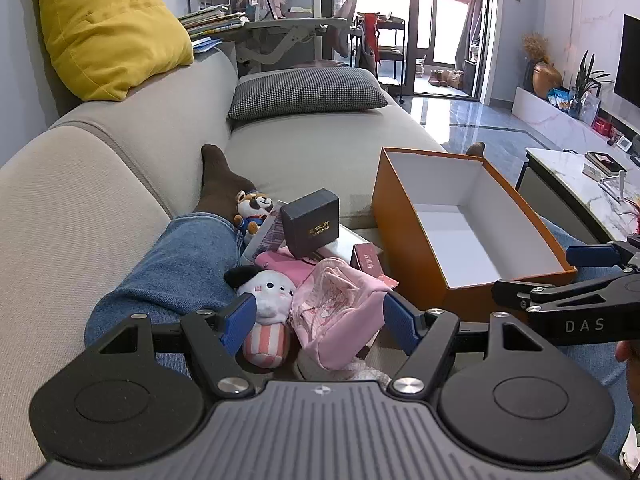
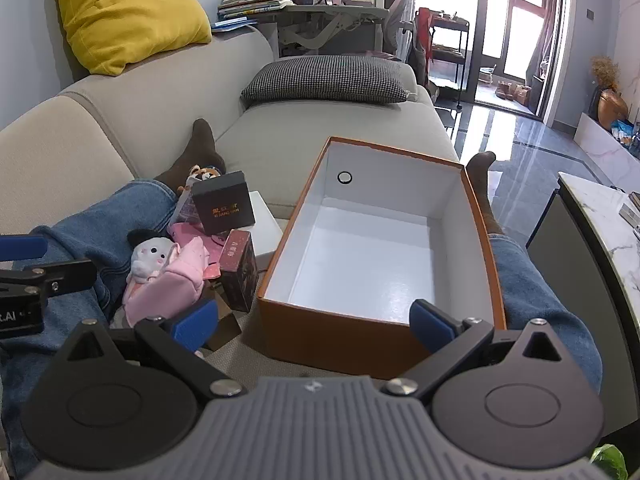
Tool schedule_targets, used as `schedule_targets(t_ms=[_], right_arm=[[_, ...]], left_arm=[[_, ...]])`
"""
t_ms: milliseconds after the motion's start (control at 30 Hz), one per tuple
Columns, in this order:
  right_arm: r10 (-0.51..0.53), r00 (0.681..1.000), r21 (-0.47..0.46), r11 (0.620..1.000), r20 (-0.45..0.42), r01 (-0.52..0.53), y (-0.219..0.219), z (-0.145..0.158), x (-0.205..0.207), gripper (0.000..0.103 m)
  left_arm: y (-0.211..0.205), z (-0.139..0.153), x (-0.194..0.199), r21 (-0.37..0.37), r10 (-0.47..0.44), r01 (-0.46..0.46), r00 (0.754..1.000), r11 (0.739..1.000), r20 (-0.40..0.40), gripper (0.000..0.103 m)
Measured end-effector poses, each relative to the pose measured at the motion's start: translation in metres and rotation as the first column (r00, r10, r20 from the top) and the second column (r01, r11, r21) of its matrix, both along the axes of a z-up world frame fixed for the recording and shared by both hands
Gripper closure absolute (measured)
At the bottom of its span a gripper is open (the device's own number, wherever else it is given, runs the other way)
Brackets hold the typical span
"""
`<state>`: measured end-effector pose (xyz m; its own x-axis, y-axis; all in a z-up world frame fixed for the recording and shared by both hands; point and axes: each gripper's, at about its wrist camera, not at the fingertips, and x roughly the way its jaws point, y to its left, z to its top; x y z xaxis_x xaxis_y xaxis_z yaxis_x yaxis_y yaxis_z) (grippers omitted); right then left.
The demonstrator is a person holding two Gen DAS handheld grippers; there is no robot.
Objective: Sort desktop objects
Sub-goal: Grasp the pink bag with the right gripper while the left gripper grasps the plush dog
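An open orange box (image 1: 412, 240) with a white inside stands on the sofa; in the right wrist view the orange box (image 2: 332, 328) holds nothing. Left of it lies a pile: a black box (image 1: 310, 222) (image 2: 224, 204), a white plush (image 1: 266, 292) (image 2: 150, 258), a pink pouch (image 1: 340, 312) (image 2: 168, 292), a dark red box (image 1: 368, 258) (image 2: 240, 272), a small fox plush (image 1: 252, 206). My left gripper (image 1: 320, 320) is open, its pads either side of the plush and pouch. My right gripper (image 2: 316, 324) is open over the orange box's near wall.
The person's jeans legs (image 1: 180, 264) (image 2: 532, 292) lie either side of the pile and box. A checked cushion (image 1: 304, 92) and a yellow cushion (image 1: 104, 24) sit further back on the sofa. A marble table (image 2: 604, 236) stands to the right.
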<state>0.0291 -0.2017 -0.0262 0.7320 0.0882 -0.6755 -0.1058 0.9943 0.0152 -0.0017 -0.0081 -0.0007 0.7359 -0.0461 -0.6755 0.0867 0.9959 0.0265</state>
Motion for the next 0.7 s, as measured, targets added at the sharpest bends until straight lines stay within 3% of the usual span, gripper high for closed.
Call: schedule_targets(t_ms=[500,600,700], right_arm=[[0.029,0.999,0.033,0.999,-0.019,-0.029,0.0,-0.004,0.01,0.001],[0.073,0.997,0.057,0.996,-0.028,-0.071,0.003,-0.006,0.014,0.008],[0.129,0.991,0.086,0.988,-0.044,-0.125,0.009,-0.008,0.021,0.025]], left_arm=[[0.002,-0.002,0.008,-0.003,-0.037,0.037,0.999,0.999,-0.04,0.02],[0.006,-0.006,0.012,-0.009,-0.042,0.041,0.997,0.999,-0.065,0.02],[0.01,-0.01,0.018,-0.017,-0.049,0.047,0.995,0.999,-0.092,0.021]])
